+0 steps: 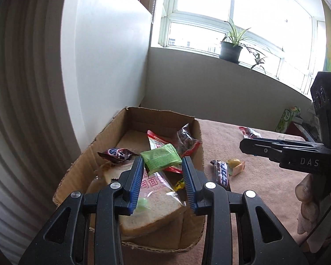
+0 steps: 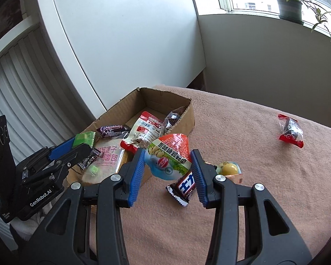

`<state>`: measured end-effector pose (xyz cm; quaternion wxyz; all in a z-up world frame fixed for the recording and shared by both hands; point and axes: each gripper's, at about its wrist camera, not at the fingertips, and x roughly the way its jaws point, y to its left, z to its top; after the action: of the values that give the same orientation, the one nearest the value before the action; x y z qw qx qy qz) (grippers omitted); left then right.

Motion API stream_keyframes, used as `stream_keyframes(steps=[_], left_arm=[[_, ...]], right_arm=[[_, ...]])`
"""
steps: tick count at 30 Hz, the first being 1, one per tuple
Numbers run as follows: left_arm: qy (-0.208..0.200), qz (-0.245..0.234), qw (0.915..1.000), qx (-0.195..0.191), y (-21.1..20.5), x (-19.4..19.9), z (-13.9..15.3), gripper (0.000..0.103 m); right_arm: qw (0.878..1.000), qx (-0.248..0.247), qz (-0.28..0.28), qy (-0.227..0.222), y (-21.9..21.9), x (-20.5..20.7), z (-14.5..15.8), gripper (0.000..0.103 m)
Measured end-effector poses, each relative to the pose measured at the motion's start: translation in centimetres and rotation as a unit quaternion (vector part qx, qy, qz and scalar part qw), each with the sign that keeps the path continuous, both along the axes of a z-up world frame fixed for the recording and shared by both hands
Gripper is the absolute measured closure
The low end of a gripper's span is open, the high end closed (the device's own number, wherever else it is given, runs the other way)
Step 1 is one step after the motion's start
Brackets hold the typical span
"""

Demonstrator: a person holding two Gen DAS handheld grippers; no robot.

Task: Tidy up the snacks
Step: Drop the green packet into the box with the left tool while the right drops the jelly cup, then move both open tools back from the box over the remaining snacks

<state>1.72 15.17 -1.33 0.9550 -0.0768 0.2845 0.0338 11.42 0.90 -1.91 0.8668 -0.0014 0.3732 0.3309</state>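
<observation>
A: While both packets are carried toward the cardboard box [image 2: 188, 112], how should the drop be done well?

B: Each packet should be brought over the box's open top before release, and let go low, so nothing slides off the pile of snacks already inside.

A: What is held by the left gripper [image 1: 162, 165]?

B: A green packet [image 1: 160, 158] is seen clamped between its blue pads, above the bagged bread [image 1: 152, 207] at the box's near end.

A: And by the right gripper [image 2: 167, 162]?

B: A blue and red pouch [image 2: 168, 154] is pinched between its pads, just right of the box, above the pink cloth [image 2: 253, 154].

A: What is left out?

B: A chocolate bar [image 2: 185, 187] and a yellow sweet [image 2: 229, 168] are seen near that gripper; a red-ended candy [image 2: 290, 130] lies far right.
</observation>
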Motion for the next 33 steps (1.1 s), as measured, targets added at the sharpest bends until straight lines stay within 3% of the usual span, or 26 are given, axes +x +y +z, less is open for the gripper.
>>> stream_keyframes(steps=[5,16,17,19,20,21,22,24,28,33], left_arm=[[0.006,0.033,0.9994,0.009,2.2,0.0,-0.6,0.069],[0.020,0.045,0.9988,0.007,3.9,0.2,-1.8,0.068],[0.021,0.044,0.9988,0.008,3.9,0.2,-1.9,0.066],[0.020,0.046,0.9987,0.011,3.8,0.1,-2.0,0.063],[0.021,0.049,0.9985,0.013,3.9,0.1,-2.0,0.051],[0.019,0.051,0.9984,0.015,3.9,0.1,-2.0,0.040],[0.017,0.052,0.9984,0.015,3.9,0.0,-2.0,0.037],[0.014,0.054,0.9983,0.015,4.0,0.0,-1.9,0.036],[0.010,0.057,0.9983,0.008,4.2,0.0,-1.7,0.036],[0.007,0.052,0.9986,0.008,3.8,0.0,-1.4,0.036]], right_arm=[[1.000,-0.006,0.022,-0.002,3.0,-0.8,-0.5,0.059],[0.998,-0.026,0.051,-0.012,7.6,-1.7,-1.6,0.057],[0.998,-0.027,0.050,-0.014,7.7,-1.7,-1.6,0.054],[0.998,-0.025,0.045,-0.021,7.6,-1.7,-1.6,0.026],[0.999,-0.021,0.041,-0.026,7.3,-1.8,-1.5,0.022],[0.999,-0.017,0.037,-0.029,7.1,-1.7,-1.3,0.021],[0.999,-0.013,0.035,-0.029,6.8,-1.6,-1.1,0.020],[0.999,-0.005,0.027,-0.029,6.2,-1.3,-0.8,0.020],[0.999,0.008,0.005,-0.033,4.8,-0.9,-0.2,0.009],[0.999,0.018,-0.018,-0.033,2.7,-0.3,0.3,0.009]])
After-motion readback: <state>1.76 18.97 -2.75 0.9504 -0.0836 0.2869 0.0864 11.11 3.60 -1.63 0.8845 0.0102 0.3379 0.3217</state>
